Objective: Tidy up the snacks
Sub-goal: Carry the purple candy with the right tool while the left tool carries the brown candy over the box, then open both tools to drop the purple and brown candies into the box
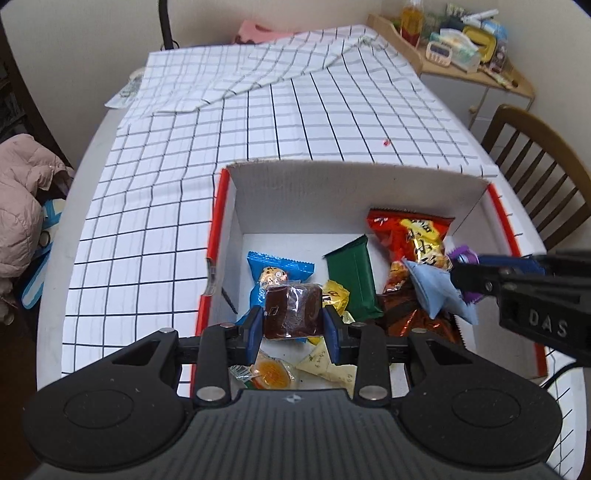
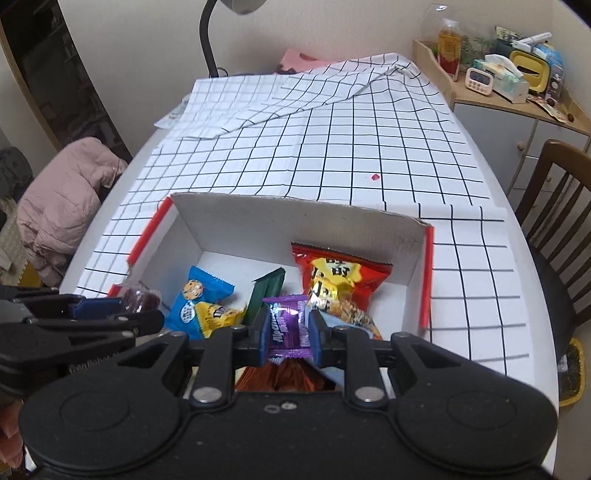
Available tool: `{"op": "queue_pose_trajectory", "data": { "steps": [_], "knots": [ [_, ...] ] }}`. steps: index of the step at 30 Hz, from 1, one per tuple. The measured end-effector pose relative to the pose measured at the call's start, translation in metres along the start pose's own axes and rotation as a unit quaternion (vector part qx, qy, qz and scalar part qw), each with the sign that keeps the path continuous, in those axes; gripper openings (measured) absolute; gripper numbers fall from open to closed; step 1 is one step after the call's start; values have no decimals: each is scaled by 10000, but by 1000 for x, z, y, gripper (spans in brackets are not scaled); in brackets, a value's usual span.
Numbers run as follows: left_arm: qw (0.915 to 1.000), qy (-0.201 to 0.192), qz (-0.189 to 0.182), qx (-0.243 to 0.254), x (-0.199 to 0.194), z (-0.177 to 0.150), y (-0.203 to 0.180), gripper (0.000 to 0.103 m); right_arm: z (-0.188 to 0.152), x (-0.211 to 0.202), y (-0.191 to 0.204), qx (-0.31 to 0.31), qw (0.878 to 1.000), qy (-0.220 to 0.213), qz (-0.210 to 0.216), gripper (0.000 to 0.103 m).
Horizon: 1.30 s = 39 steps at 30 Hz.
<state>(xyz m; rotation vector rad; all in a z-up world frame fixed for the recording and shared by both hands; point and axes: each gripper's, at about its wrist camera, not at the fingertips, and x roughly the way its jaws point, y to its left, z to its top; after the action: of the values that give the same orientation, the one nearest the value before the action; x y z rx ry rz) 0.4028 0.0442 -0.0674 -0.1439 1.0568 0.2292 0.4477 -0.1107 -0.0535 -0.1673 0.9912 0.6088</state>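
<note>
Left wrist: checked tablecloth [image 1: 295,122] covers the table, wooden chair [image 1: 535,162] beside.

Left hand-held gripper [image 1: 293,317] clamps brown cake [image 1: 291,312].

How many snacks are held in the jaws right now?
2: a brown cake in the left gripper, a purple packet in the right gripper. A pale blue packet hangs alongside.

Wooden chair [image 1: 535,166], pink jacket [image 2: 62,192], lamp [image 2: 221,29], cluttered shelf [image 2: 517,81]
</note>
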Motion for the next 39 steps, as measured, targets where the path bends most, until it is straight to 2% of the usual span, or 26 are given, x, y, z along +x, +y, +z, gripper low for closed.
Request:
{"op": "queue_pose_trajectory", "data": {
  "steps": [3,11,18,27,32,39],
  "knots": [
    [9999,98,-85,14,11,1,-1,33,7,13,0,-37,10000,69,23,21],
    [9994,337,3,64,32,0,-5,33,11,37,-2,-112,9995,299,38,21],
    [9996,267,33,12,28,-1,-1,33,11,40,-9,-12,9989,453,112,22],
    [9999,-2,-158,43,6,-9,-4,36,8,14,-2,-33,9992,310,268,26],
    [9994,-200,-273,89,-13,-15,-4,47,3,-5,2,-6,9994,162,293,28],
    [9979,-436,-469,113,-42,-26,1,49,-10,-36,10,66,9994,-83,340,33]
  ]
}}
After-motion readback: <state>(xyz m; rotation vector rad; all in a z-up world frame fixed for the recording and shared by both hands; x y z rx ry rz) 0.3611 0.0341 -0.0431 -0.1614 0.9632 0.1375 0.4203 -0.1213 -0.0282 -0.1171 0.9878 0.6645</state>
